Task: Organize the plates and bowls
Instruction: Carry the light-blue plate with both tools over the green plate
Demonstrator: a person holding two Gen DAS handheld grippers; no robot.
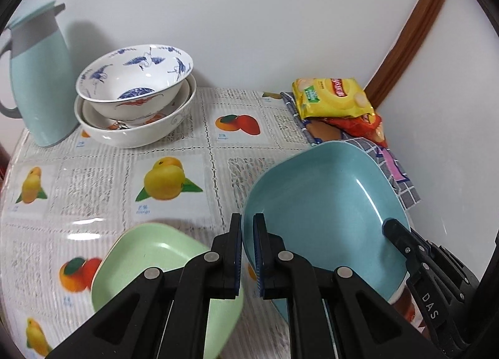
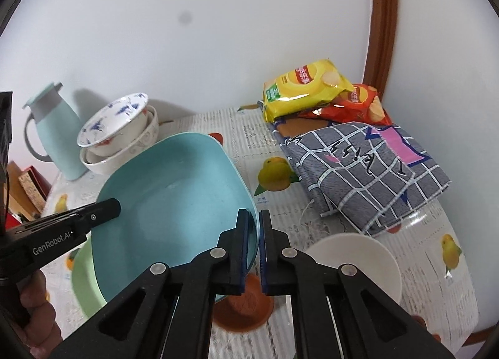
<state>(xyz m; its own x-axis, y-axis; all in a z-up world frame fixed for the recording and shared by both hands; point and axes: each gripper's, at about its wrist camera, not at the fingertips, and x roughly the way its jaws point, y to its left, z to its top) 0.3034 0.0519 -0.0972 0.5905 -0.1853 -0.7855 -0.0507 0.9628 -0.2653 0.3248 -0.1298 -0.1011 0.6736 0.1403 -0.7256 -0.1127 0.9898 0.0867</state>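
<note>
A blue square plate (image 1: 324, 203) is held tilted above the table, and shows in the right wrist view (image 2: 174, 190) too. My left gripper (image 1: 248, 228) is shut on its left rim. My right gripper (image 2: 254, 225) is shut on its right rim, and its finger also shows in the left wrist view (image 1: 402, 239). A green square plate (image 1: 146, 259) lies on the table below, seen in the right wrist view (image 2: 84, 278) as well. Stacked white patterned bowls (image 1: 134, 94) stand at the back left. A white bowl (image 2: 355, 262) sits at the right.
A light blue jug (image 1: 40, 78) stands beside the stacked bowls. Snack bags (image 2: 305, 91) and a checked cloth (image 2: 368, 172) lie at the back right by the wall. An orange-brown dish (image 2: 246, 306) sits under my right gripper. The table has a fruit-print cover (image 1: 168, 181).
</note>
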